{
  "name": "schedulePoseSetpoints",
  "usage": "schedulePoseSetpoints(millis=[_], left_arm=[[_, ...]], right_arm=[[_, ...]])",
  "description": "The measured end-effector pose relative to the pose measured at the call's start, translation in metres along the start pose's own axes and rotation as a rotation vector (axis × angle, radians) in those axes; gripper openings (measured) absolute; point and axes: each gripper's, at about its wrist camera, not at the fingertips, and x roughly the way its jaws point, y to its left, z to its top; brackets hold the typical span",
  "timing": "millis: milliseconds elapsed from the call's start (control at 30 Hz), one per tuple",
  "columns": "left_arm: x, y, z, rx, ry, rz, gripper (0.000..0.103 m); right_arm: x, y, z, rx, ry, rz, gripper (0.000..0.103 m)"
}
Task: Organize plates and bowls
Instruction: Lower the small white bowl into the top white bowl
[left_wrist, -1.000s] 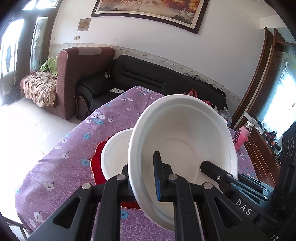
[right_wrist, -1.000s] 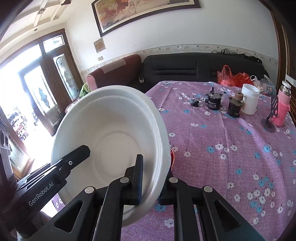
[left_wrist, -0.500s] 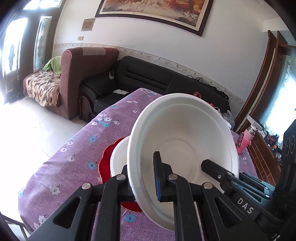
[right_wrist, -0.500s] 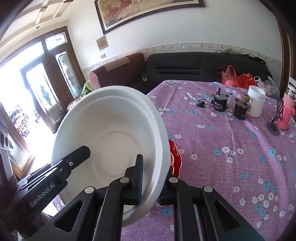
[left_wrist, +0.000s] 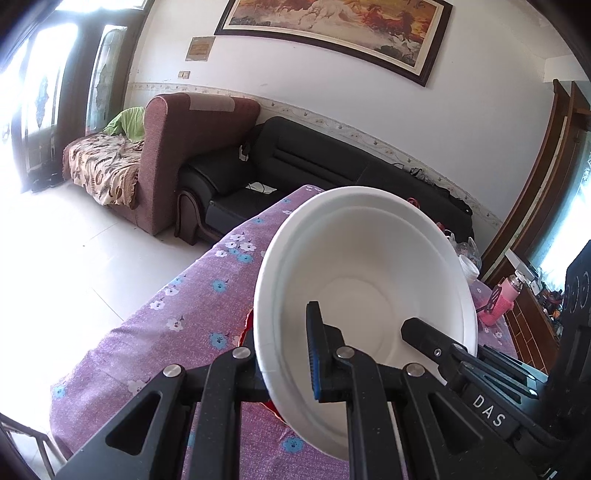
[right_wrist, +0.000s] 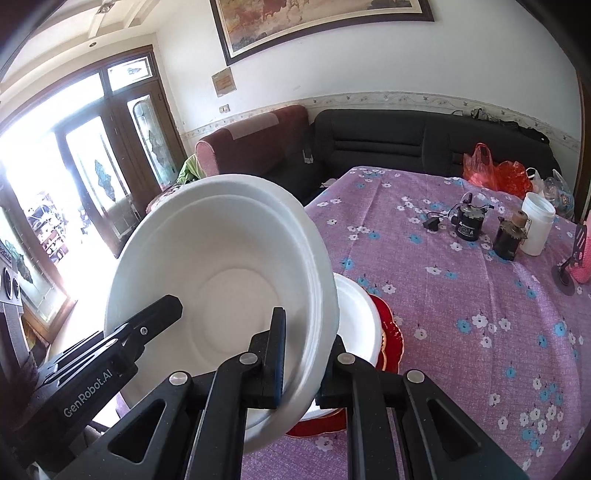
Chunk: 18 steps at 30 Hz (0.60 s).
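Both grippers hold one stack of white foam bowls (left_wrist: 369, 280) by opposite rims, above the table. My left gripper (left_wrist: 284, 362) is shut on the near-left rim. My right gripper (right_wrist: 301, 358) is shut on the right rim of the same bowls (right_wrist: 221, 288). Below them a white plate (right_wrist: 358, 325) rests on a red plate (right_wrist: 391, 339) on the purple flowered tablecloth (right_wrist: 461, 295). In the left wrist view only a sliver of the red plate (left_wrist: 246, 326) shows beside the bowls. The other gripper's finger shows inside the bowl in each view.
At the table's far right stand a white jar (right_wrist: 537, 229), two small dark devices (right_wrist: 469, 221) and a pink bottle (left_wrist: 498, 301). A black sofa (left_wrist: 332, 170) and a maroon armchair (left_wrist: 184, 147) stand behind the table. The table's left edge (left_wrist: 155, 295) drops to the floor.
The bowls held by both grippers have moved back and left over the plates. The white plate is now hidden in the left wrist view and exposed in the right wrist view.
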Motion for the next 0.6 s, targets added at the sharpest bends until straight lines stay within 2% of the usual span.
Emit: schedulePoseSetpoints(millis=[600], left_arm=[[0.062,-0.007,0.001,0.056,0.109,0.013,0.011]], right_arm=[[0.041,-0.02,-0.006,0.057,0.091,-0.072,0.013]])
